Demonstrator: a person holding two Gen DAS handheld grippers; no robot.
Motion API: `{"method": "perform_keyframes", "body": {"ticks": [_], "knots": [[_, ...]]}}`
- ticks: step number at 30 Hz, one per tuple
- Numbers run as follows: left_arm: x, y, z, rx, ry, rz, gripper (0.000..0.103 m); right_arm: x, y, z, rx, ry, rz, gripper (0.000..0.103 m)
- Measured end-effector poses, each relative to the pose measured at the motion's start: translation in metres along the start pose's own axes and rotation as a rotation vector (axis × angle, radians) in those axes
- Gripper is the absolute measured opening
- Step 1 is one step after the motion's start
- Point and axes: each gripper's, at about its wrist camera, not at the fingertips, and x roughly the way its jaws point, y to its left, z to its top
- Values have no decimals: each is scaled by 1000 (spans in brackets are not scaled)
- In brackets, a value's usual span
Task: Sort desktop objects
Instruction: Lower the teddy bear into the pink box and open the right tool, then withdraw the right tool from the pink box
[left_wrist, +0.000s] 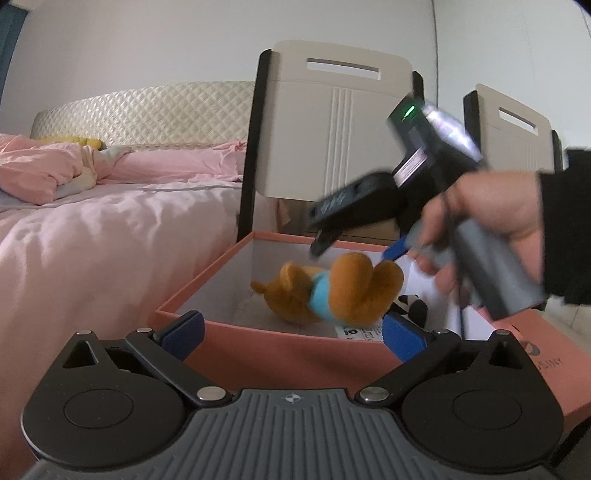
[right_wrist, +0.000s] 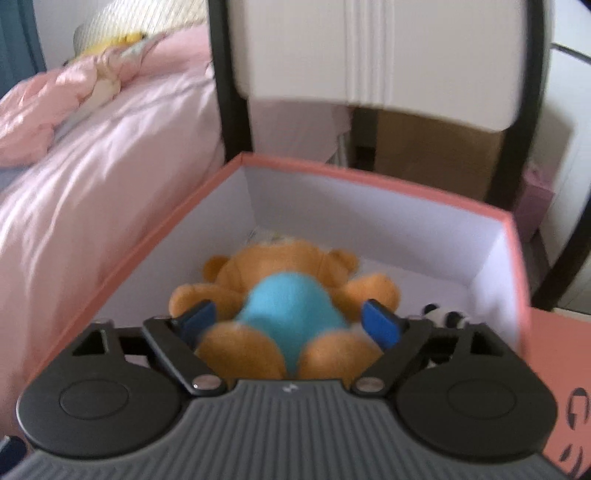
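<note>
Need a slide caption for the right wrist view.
Right tool open over the teddy bear lying in the pink box, beside a small panda toy.

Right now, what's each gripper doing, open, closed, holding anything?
Left gripper: open, holding nothing, by the box.
Right gripper: open, around the teddy bear, not gripping it.

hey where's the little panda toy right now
The panda lies inside the pink box, at its near right side, just right of the teddy bear. In the left wrist view it peeks out beside the bear's legs.

Fuzzy plush bear (right_wrist: 284, 310) (matt cardboard box (right_wrist: 369, 173)).
</note>
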Motion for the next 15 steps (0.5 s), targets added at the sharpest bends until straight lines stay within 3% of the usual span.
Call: {"method": "perform_keyframes", "body": {"ticks": [8,15], "knots": [[-6,-8,-4,19,-26,-57,103,-98,-27,-25,26,-254,-89,103],[-17,-27,-9,64,-57,-137,103,-141,-66,-58,61,-370,-158,103]]}}
